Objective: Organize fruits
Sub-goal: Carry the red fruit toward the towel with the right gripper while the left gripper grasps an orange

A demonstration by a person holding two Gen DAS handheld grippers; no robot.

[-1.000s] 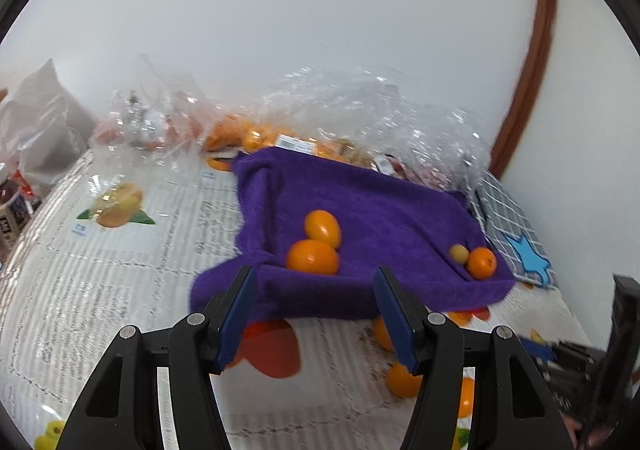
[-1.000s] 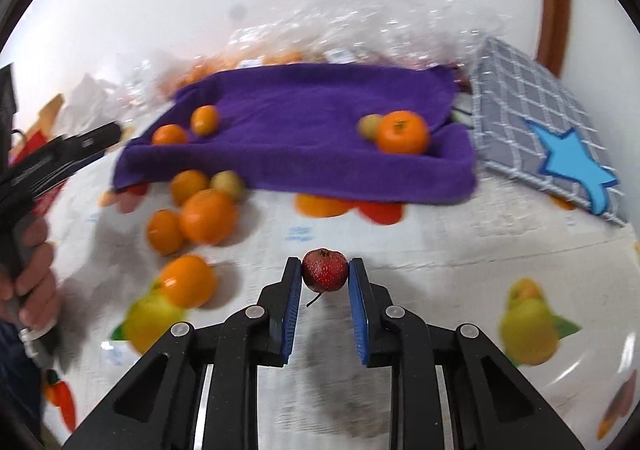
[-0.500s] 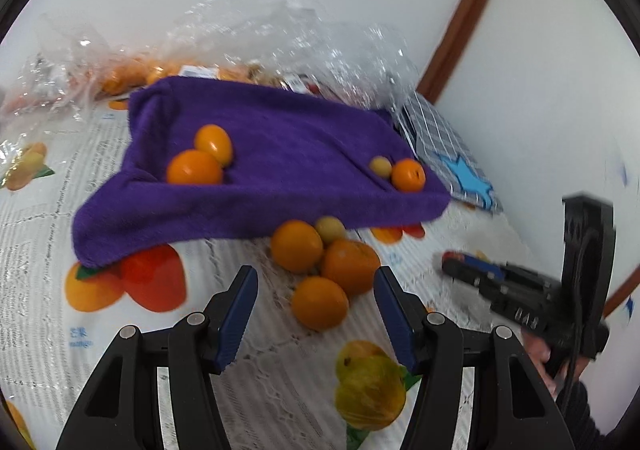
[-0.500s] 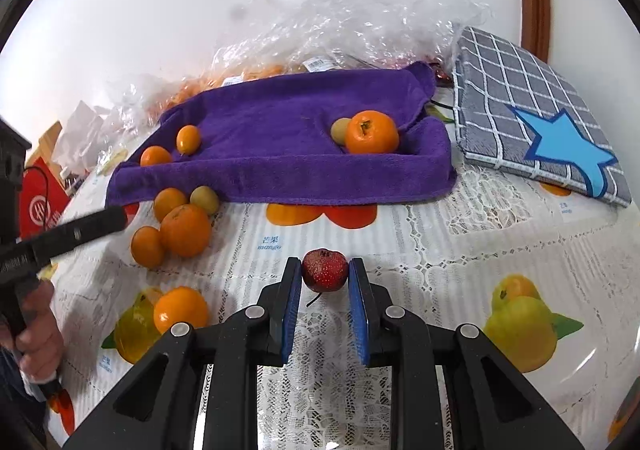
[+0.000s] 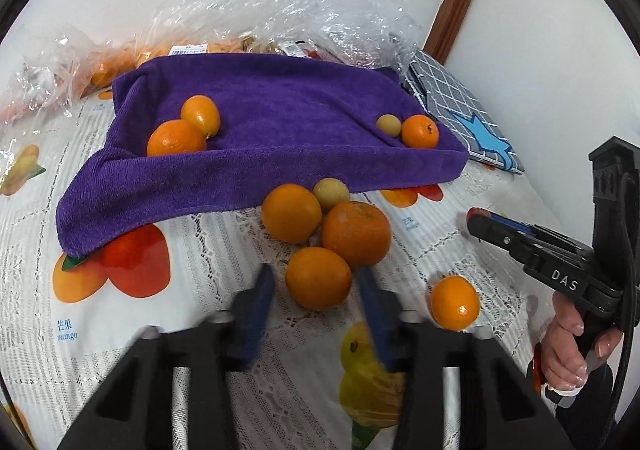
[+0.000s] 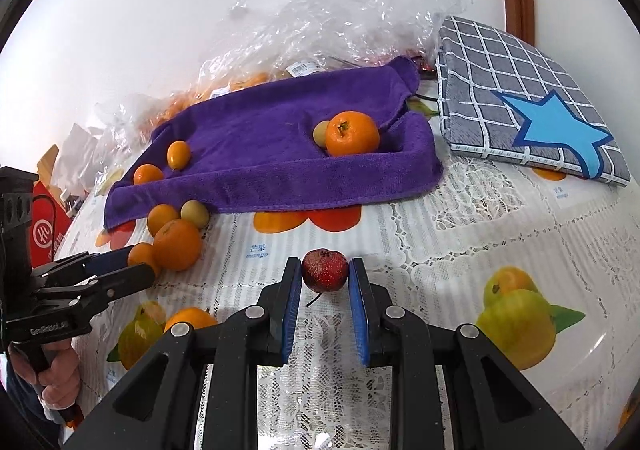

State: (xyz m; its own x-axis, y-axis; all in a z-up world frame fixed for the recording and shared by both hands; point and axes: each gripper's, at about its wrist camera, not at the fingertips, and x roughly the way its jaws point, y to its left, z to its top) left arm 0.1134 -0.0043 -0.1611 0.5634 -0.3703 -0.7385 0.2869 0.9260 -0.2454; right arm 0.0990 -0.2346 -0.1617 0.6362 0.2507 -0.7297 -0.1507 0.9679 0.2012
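Observation:
A purple towel lies on the table with two oranges at its left and an orange beside a small yellow fruit at its right. Three oranges and a yellow fruit cluster in front of it. My left gripper is open, its jaws on either side of the nearest orange. Another orange lies to the right. My right gripper is shut on a small red fruit just above the tablecloth; it also shows in the left wrist view.
Crumpled clear plastic bags holding more fruit lie behind the towel against the wall. A grey checked cushion with a blue star lies right of the towel. A red box stands at the far left. The tablecloth has printed fruit pictures.
My left gripper has swung right and come down, so its jaws now flank the nearest orange. My right gripper has hardly moved and still holds the red fruit.

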